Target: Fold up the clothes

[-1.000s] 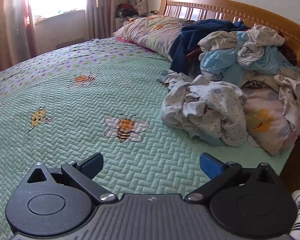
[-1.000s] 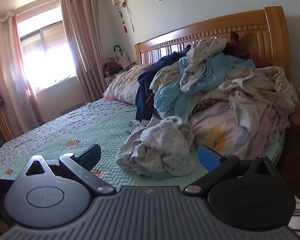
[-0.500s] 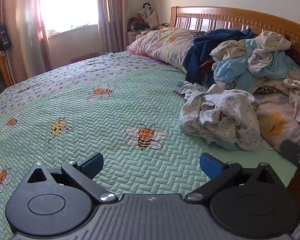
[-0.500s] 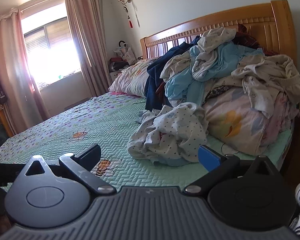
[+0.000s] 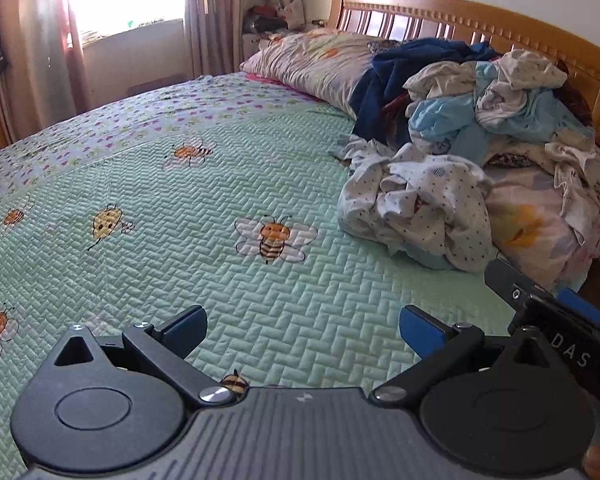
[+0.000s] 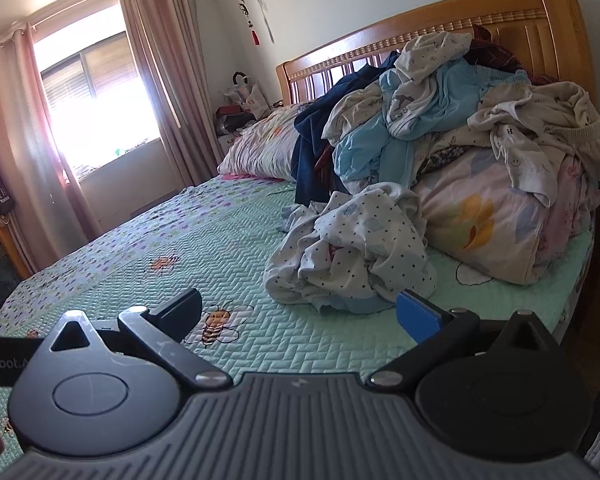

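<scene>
A crumpled white garment with small dark dots (image 5: pixel 424 212) (image 6: pixel 356 252) lies on the green quilted bedspread (image 5: pixel 180 240) (image 6: pixel 236 232), at the foot of a tall heap of mixed clothes (image 5: pixel 496 96) (image 6: pixel 452 100) piled against the headboard. My left gripper (image 5: pixel 302 330) hovers open over the bedspread, well short of the dotted garment. My right gripper (image 6: pixel 298 314) is open too, its blue right fingertip close in front of the garment's lower edge. Nothing sits between either pair of fingers. The right gripper's body shows at the left wrist view's right edge (image 5: pixel 552 316).
A floral pillow (image 5: pixel 320 64) (image 6: pixel 260 148) lies left of the heap; another patterned pillow (image 6: pixel 480 224) lies under it. The wooden headboard (image 6: pixel 420 36) backs the bed. Curtains and a bright window (image 6: pixel 100 112) stand at the far side. The bed's right edge drops off near the heap.
Both grippers have drawn back and swung left, showing more bedspread. The right gripper's body has come into the left wrist view. Both stayed open; the clothes have not moved.
</scene>
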Demonstrator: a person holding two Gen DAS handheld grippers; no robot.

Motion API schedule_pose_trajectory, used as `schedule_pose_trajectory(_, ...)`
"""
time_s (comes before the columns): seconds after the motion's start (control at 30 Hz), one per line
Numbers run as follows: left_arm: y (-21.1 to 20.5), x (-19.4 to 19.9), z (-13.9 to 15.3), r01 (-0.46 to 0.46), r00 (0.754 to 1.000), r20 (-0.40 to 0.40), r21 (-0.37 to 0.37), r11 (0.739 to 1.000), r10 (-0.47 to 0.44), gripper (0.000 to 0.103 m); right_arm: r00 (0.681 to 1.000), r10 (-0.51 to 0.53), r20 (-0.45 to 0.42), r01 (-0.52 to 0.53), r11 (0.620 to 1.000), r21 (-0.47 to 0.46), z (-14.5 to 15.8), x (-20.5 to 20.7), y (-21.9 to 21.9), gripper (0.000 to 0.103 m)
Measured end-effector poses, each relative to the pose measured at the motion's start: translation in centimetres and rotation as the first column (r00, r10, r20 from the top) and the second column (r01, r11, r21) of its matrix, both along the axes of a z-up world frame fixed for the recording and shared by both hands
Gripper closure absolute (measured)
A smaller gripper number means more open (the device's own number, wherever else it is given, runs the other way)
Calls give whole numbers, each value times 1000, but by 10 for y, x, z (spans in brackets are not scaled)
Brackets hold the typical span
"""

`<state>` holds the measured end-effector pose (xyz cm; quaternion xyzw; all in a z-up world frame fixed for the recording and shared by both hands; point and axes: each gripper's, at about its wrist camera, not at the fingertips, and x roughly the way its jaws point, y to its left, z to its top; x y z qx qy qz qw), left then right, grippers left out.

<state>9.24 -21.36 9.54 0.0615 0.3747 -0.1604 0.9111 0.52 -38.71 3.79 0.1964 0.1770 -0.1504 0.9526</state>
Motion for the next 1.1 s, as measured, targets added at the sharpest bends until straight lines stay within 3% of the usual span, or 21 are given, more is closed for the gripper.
schedule_pose_trajectory(0.33,4,-11,6,-20,1000,14,28,999,19,1,1000,3,-2,-3,1000,0,1,-8,3,1)
schedule_pose_trajectory(0.63,10,-16,6,-27,999,22,0,1000,27,1,1000,5,-1,-5,1000,13,-1,-12,5,1)
schedule_pose_trajectory(0.87,18,-19,12,-51,993,101,-44,998,55,1,1000,9,2,-9,1000,4,1,-13,9,1)
schedule_pose_trajectory(1.1,24,-21,13,-79,980,180,-39,996,85,1,1000,13,13,-13,1000,-13,7,-15,14,1)
